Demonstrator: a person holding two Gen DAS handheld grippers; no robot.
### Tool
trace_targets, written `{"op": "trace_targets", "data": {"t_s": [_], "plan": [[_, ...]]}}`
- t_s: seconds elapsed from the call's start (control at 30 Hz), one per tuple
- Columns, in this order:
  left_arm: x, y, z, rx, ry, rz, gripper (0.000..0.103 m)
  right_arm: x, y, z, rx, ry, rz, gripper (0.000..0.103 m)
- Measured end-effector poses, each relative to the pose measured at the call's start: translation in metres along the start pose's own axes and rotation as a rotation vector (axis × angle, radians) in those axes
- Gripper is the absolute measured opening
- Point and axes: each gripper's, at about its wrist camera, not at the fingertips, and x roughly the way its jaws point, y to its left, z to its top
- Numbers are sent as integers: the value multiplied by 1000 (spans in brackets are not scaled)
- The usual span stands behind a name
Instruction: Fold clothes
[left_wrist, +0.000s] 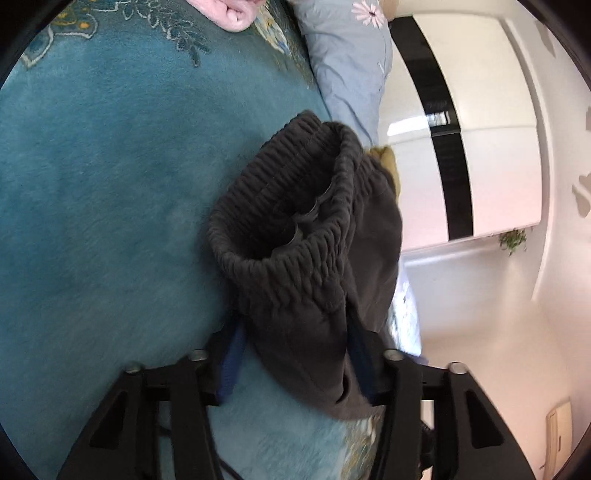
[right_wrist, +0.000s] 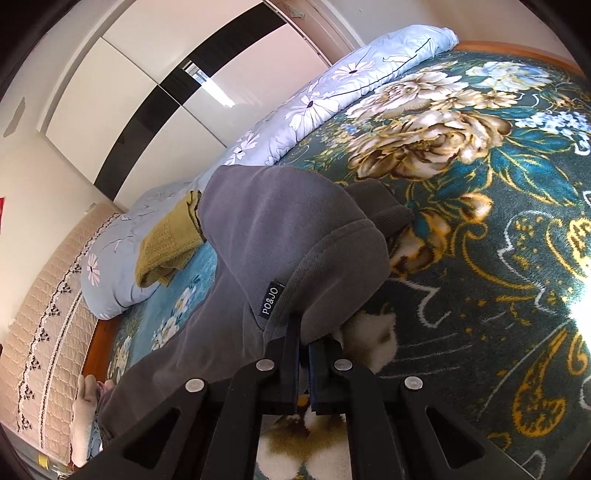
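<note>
Dark grey sweatpants (left_wrist: 306, 236) with a ribbed elastic waistband hang lifted above the teal bed blanket (left_wrist: 110, 184). My left gripper (left_wrist: 295, 354) is shut on the bunched fabric just below the waistband; its blue-padded fingers (left_wrist: 231, 369) show on either side of the cloth. In the right wrist view the same grey sweatpants (right_wrist: 280, 236), with a black "PO&JO" tag (right_wrist: 271, 301), drape over my right gripper (right_wrist: 303, 339), which is shut on a fold of the fabric near the tag. The rest of the sweatpants trails down to the left.
A mustard-yellow folded garment (right_wrist: 166, 243) lies on a light blue floral quilt (right_wrist: 332, 92) along the bed's far edge. A pink garment (left_wrist: 229, 14) lies on the blanket. A white wardrobe with a black stripe (left_wrist: 443, 110) stands beyond. The floral blanket (right_wrist: 480, 221) spreads to the right.
</note>
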Motion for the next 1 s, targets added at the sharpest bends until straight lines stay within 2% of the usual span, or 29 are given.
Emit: {"op": "trace_targets", "data": {"t_s": [0.1,0.17,0.23,0.3,0.33,0.37,0.5,0.53,0.57,0.63,0.7,0.77,0.87,0.93,0.97,1.0], "plan": [[-8,-9,-2,81,-54,36,18,-1,1,-1,-4,-2,1,5],[-32,-25,-8,159,-191,-11,15,-2,2,-1,-7,-3,3,4],[-59,-45,-13,249,-308,-110,15,-6,6,-5,-14,-10,20,4],[-76,-56,-17,308,-356,-164,16,-11,11,-8,-22,-18,37,4],[-78,-54,-16,298,-353,-159,16,-13,13,-10,-26,-21,46,4],[-74,-44,-12,245,-326,-142,16,-15,16,-12,-29,-25,54,4],[-53,14,-3,-30,-202,-87,15,-23,24,-18,-39,-37,90,8],[-51,20,-2,-70,-185,-95,15,-20,20,-17,-14,-29,106,8],[-49,23,-2,-84,-182,-111,15,-18,17,-15,10,-21,122,8],[-53,14,-3,-38,-203,-112,15,-11,9,-11,70,-8,144,12],[-57,7,-7,2,-220,-110,15,-3,-2,-3,165,-8,170,25],[-58,9,-8,3,-226,-125,15,5,-13,6,270,-18,212,27],[-57,13,-5,-22,-221,-144,15,8,-20,24,370,-43,210,27],[-58,12,-1,-17,-216,-151,15,3,-8,42,362,-60,196,17],[-57,10,0,-5,-216,-156,15,-1,1,53,341,-67,189,5],[-57,7,1,8,-220,-166,15,-7,12,62,306,-78,183,5]]}}
